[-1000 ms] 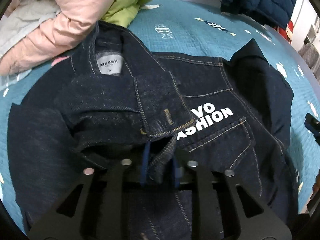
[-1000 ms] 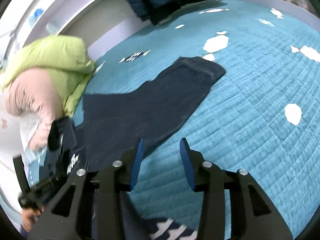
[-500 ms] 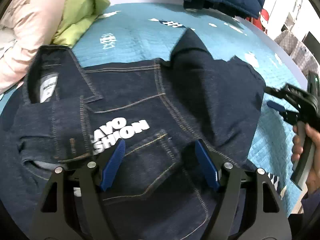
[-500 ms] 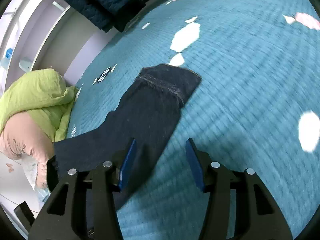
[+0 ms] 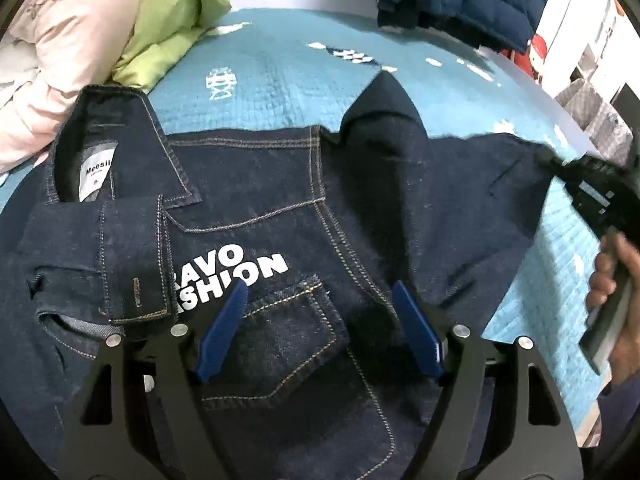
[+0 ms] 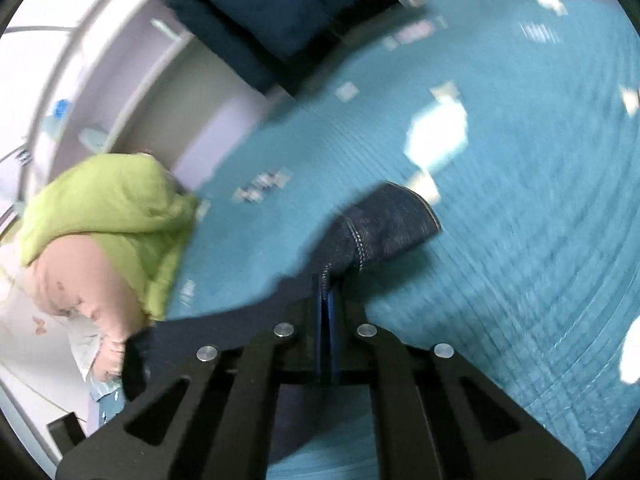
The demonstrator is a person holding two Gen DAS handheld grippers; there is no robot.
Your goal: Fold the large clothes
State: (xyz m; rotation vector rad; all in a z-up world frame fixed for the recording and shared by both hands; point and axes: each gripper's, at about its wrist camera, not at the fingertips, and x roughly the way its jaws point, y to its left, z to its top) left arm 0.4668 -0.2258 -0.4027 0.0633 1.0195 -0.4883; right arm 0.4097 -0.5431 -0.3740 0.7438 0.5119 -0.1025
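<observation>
A dark denim jacket [image 5: 280, 208] lies spread on the teal bed [image 5: 280, 68], collar toward the pink and green coats [image 5: 132, 20]. Your left claw [image 5: 320, 320] hovers wide open and empty over its chest pocket; your right claw [image 6: 326, 280] is clamped shut on the sleeve [image 6: 380, 232] by the cuff.

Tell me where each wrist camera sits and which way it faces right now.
Left wrist: on the left gripper, angled down at the denim jacket; its blue fingers stand open, and the right hand shows at the edge.
Right wrist: on the right gripper, looking low across the teal bedspread; fingers shut on the jacket's sleeve.
Shared: jacket, bedspread, green coat, navy coat.
</observation>
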